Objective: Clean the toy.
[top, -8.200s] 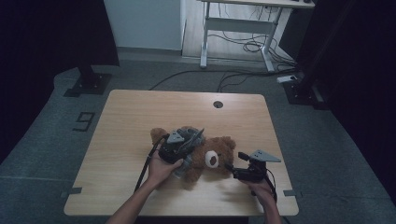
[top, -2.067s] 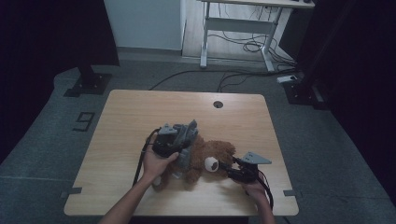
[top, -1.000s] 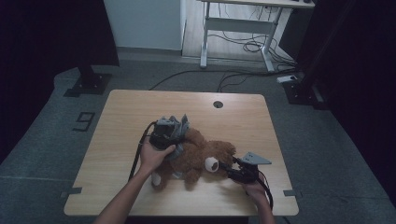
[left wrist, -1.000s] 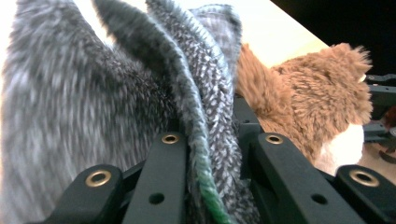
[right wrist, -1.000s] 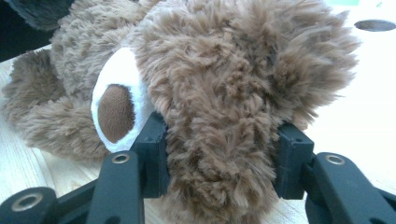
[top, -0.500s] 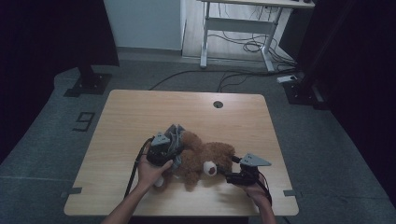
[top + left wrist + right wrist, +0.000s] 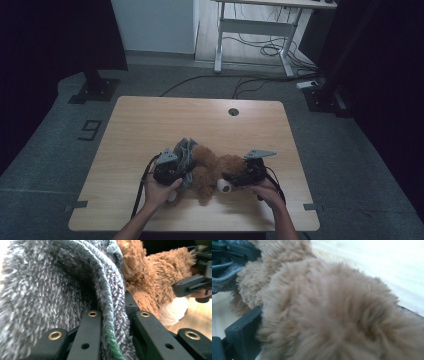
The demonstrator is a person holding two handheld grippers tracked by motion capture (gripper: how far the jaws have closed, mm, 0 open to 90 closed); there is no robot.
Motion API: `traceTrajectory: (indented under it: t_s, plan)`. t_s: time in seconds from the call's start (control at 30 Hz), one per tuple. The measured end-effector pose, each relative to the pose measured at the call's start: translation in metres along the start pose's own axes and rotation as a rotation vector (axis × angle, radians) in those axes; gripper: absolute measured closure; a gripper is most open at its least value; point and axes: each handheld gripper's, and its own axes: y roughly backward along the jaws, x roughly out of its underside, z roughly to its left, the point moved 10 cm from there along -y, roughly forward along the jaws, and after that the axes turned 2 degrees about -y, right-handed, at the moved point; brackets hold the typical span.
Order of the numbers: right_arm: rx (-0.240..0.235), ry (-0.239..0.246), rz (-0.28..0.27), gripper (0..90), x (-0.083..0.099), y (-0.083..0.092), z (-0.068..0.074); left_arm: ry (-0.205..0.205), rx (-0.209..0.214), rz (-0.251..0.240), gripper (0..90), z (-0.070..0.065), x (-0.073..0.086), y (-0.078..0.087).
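A brown teddy bear [image 7: 212, 167] lies on the wooden table [image 7: 200, 120], near its front edge. A grey knitted garment [image 7: 187, 151] covers the bear's left end. My left gripper [image 7: 184, 169] is shut on it, and the knit's green-edged hem [image 7: 110, 322] is pinched between the jaws of my left gripper [image 7: 116, 313]. My right gripper [image 7: 229, 179] sits at the bear's right side beside a white paw [image 7: 222, 186]. Its jaws have just been opening, and brown fur [image 7: 332, 310] lies between them.
A round cable hole [image 7: 233, 111] sits near the table's far edge. Black cables trail from both grippers toward the front edge. A white desk frame [image 7: 250, 30] and floor cables stand beyond the table. Bare wood lies to the left and behind the bear.
My left hand has come down and toward the front edge, pulling the grey knit with it. My right gripper has shifted slightly away from the front edge, against the bear.
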Motion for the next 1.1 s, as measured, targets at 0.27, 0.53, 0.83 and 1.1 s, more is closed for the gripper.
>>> traceTrajectory:
  t_s: [0.27, 0.53, 0.83, 1.1]
  plan:
    - [0.026, 0.002, -0.026, 46.3, 0.004, 0.008, 0.002, 0.001, -0.012, -0.029, 80.9, -0.001, -0.003, 0.002]
    - [0.05, -0.004, -0.202, 59.2, -0.026, 0.009, 0.006, 0.038, -0.038, -0.06, 81.2, 0.019, -0.027, 0.01]
    - [0.161, 0.097, -0.315, 58.8, -0.064, -0.002, -0.009, 0.047, -0.073, -0.057, 81.2, 0.037, -0.051, -0.002]
    - [0.101, 0.108, -0.278, 42.3, -0.033, 0.0, -0.02, 0.037, -0.034, -0.022, 81.0, 0.022, -0.029, -0.011]
